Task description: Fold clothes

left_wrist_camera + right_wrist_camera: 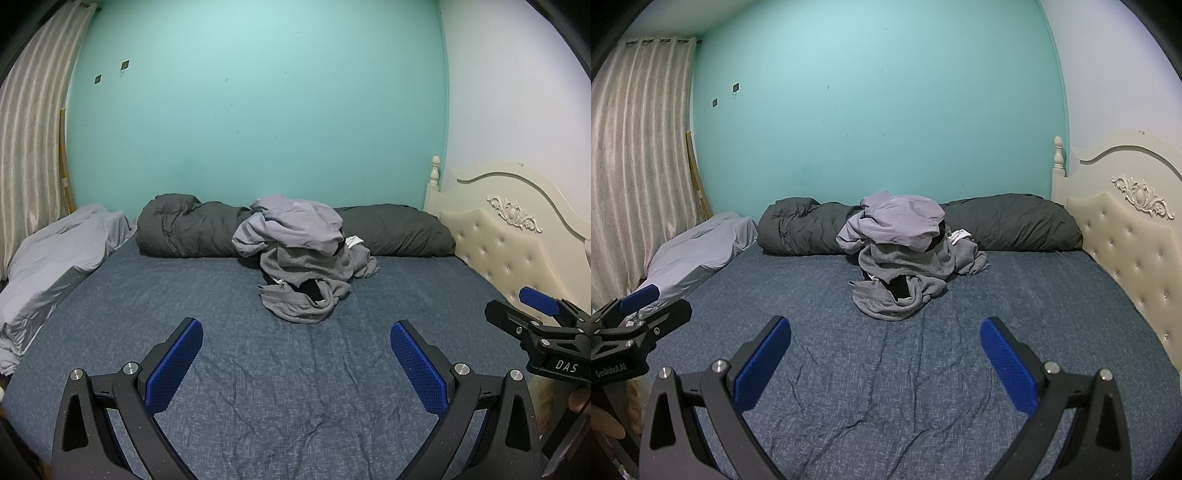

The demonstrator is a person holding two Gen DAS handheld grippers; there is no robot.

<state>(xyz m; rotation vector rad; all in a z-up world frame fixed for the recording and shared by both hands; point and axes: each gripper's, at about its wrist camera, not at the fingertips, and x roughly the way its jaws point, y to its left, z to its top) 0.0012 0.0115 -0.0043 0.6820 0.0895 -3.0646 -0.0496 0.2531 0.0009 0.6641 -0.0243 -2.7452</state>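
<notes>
A flat turquoise-painted back wall (258,110) fills most of the view, with two small dark square fittings (125,65) high on its left part. A plain white side wall (517,92) meets it on the right. At the left hangs a cream and beige striped fabric curtain (33,140). The wide bed with a blue-grey woven cover (240,369) reaches to the turquoise wall, where a rolled dark grey quilt (177,229) lies along its far edge. A cream tufted headboard with carved scrollwork (509,236) stands at the right side. A crumpled pale lilac sheet (55,251) lies on the left edge. The light is even and cool.
</notes>
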